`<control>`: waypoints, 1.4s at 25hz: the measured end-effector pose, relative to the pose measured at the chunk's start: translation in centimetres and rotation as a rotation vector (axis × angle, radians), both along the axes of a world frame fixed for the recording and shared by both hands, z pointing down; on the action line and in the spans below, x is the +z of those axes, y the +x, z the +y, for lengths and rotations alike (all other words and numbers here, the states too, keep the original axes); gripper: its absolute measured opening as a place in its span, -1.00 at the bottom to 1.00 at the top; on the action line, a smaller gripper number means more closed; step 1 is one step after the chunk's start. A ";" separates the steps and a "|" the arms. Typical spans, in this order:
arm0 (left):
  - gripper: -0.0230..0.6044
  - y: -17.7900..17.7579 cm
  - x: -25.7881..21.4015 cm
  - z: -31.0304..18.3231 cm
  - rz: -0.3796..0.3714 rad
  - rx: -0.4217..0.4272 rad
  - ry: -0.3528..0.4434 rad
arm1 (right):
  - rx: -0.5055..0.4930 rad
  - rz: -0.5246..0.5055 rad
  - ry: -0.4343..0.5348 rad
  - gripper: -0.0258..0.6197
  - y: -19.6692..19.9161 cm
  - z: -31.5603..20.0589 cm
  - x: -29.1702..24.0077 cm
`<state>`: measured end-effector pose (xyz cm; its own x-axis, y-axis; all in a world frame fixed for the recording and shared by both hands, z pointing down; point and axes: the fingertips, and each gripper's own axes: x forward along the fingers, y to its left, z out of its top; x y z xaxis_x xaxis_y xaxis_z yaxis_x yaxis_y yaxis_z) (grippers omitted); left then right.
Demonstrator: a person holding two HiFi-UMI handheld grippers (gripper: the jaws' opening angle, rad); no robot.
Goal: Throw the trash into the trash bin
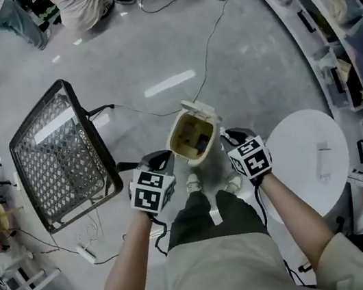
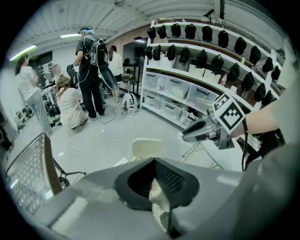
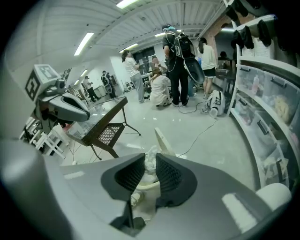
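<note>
**Q:** What is shown, and where is the trash?

**A:** A standing person is seen from above on a glossy grey floor. A cream plastic trash bin [image 1: 171, 142] is set just in front of the shoes [image 1: 194, 183], between the two grippers. The trash, a wad of crumpled white paper [image 3: 150, 161], is pinched in the right gripper [image 1: 228, 141] at the bin's right rim. From that gripper's own view, the wad is seen above the open mouth.

**Q:** How are the jaws set?

**A:** The ribbed black pads [image 3: 169, 176] of the right gripper are clamped on the paper, with a narrow gap filled by the wad. The tips of the left gripper [image 2: 153, 161] are pressed together. A pale shape is glimpsed behind them, but it cannot be told whether it is something held or the floor below.

**Q:** Why is it arranged like this?

**A:** The hinged lid [image 1: 199, 108] is tipped back, so the boxy, rounded bin is left open, and darker items are already seen inside. The paper is probably held over the opening so that it can be dropped straight in.

**Q:** What else is nearby?

**A:** A black-framed wire-mesh stand [image 1: 58, 155] is seen to the left, and a smooth round white table [image 1: 307, 146] to the right.
</note>
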<state>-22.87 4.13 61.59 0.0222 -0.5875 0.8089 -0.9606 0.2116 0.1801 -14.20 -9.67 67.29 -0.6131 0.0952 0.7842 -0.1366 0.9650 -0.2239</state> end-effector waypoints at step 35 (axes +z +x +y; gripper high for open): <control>-0.92 -2.7 18.7 4.4 0.140 -0.033 -0.098 | -0.031 0.243 -0.133 -0.34 -5.9 6.7 25.1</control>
<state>-25.60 8.55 80.33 0.1206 -0.5086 0.8525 -0.9200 0.2654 0.2885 -20.06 -3.00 92.37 -0.4040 0.2227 0.8872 -0.1723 0.9340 -0.3129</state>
